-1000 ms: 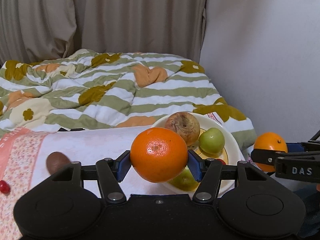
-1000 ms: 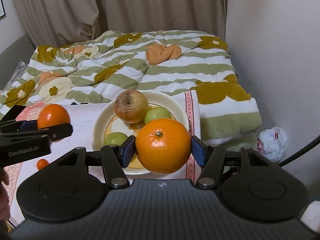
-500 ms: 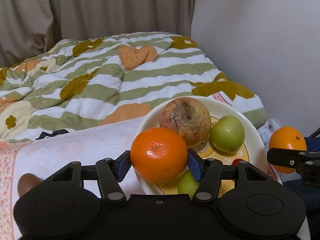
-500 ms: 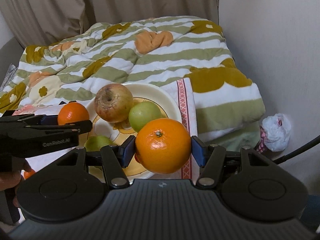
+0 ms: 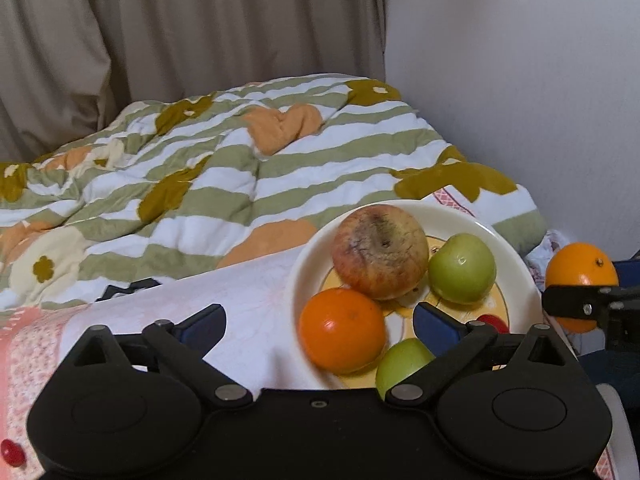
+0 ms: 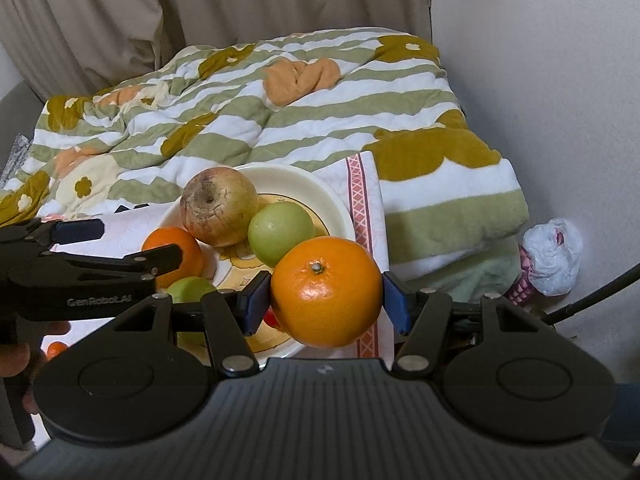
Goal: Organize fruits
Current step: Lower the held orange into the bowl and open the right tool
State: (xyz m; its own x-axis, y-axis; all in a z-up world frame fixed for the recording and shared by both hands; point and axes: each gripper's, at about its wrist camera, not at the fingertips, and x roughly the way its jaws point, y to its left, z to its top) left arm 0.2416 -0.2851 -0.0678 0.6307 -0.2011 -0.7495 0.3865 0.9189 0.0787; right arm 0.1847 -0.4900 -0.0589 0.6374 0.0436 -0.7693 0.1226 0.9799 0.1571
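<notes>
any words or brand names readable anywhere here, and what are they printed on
"GenRobot.AI": pale lettering on the black side of the left gripper, as the right wrist view shows it; slightly soft but legible.
No other text can be read: none shows on the plate, the fruit, the quilt or the right gripper.

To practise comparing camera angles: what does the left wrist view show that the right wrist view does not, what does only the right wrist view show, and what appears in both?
Only the left wrist view shows the left gripper from behind, its jaws opening, clear of the orange lying at the plate's near edge, and a small red fruit on the pink cloth.

Only the right wrist view shows the white plastic bag by the wall and a hand gripping the left tool.

Both show the plate, the brownish apple, two green fruits, the striped quilt, and the right gripper clamping a second orange.
</notes>
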